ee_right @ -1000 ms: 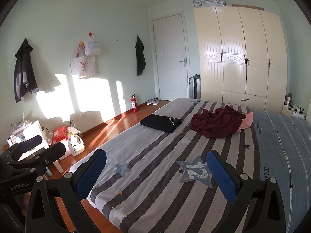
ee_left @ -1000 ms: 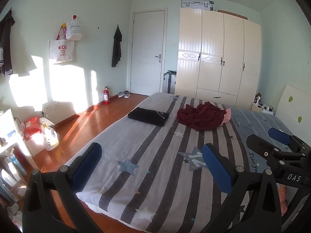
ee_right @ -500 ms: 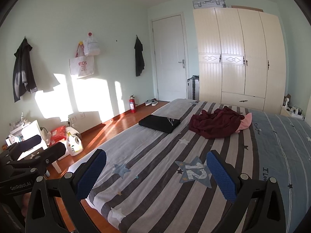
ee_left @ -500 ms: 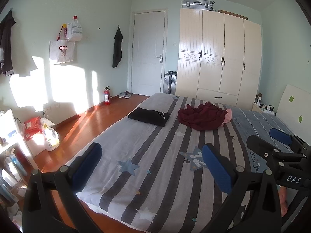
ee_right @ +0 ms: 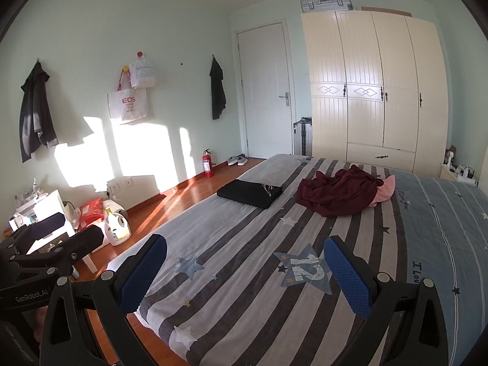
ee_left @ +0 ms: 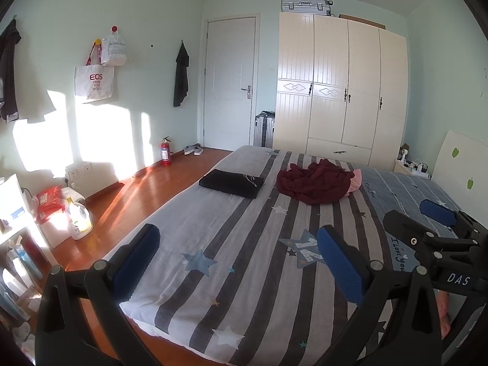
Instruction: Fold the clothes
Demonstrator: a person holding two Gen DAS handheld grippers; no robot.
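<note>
Clothes: one folded black (ee_left: 231, 183), one crumpled maroon (ee_left: 315, 181), bed (ee_left: 213, 228).

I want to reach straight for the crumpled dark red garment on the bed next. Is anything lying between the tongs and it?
Nothing visible. Only bare striped bedspread lies between both open tongs, left and right, and the dark red garment. The folded black garment sits apart, to its left.

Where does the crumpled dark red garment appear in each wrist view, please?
Left wrist: the dark red garment lies right of centre on the striped bed, above the gripper's right finger.
Right wrist: the garment lies right of centre, nearer the middle height.
Shared landmark: the folded black garment just left of it.
</note>
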